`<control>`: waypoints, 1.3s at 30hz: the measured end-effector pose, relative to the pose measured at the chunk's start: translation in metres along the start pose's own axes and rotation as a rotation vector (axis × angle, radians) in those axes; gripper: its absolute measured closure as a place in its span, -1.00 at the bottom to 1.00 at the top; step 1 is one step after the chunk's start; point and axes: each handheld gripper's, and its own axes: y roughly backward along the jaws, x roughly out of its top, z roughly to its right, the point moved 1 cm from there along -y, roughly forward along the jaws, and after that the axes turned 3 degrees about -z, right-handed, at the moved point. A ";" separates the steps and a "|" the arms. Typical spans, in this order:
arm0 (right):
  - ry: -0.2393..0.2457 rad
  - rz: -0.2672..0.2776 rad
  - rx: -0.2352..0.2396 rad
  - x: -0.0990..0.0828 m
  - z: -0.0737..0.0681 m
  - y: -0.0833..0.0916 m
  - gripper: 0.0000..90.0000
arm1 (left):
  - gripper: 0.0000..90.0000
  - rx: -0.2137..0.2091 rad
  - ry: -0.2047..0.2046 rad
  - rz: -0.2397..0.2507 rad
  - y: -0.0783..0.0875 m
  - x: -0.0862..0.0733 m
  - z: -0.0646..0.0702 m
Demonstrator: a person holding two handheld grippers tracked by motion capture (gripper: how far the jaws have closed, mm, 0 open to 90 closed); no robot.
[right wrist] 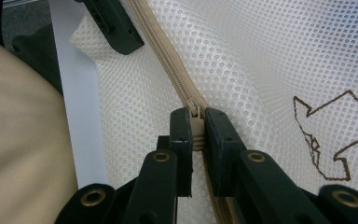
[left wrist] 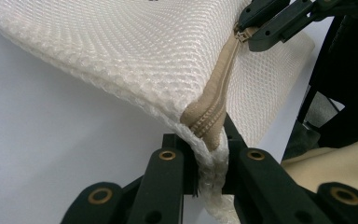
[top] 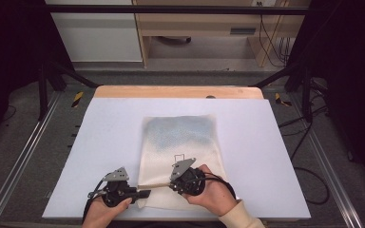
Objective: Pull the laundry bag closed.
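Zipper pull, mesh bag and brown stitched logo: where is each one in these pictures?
zipper pull [right wrist: 196, 125], right gripper view, its tab pinched between the jaws.
mesh bag [top: 180, 137], high view, its flat middle.
stitched logo [right wrist: 328, 135], right gripper view, the mesh inside its brown outline.

Bright, even overhead light; dark edges (high view), closeups perhaps slightly soft.

No words or numbers for you to read here.
The one sign is a brown outline emblem [right wrist: 328, 140] stitched on the mesh bag [right wrist: 261, 56]; you may take it for an angular animal shape, though its outline is unclear.
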 end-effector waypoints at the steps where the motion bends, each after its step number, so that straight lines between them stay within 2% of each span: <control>1: 0.000 -0.002 0.000 0.000 0.000 0.000 0.82 | 0.85 -0.001 0.000 0.001 0.000 0.000 0.000; 39: -0.004 0.006 -0.012 -0.006 -0.001 0.008 0.83 | 0.84 -0.003 -0.005 -0.002 0.000 0.000 0.001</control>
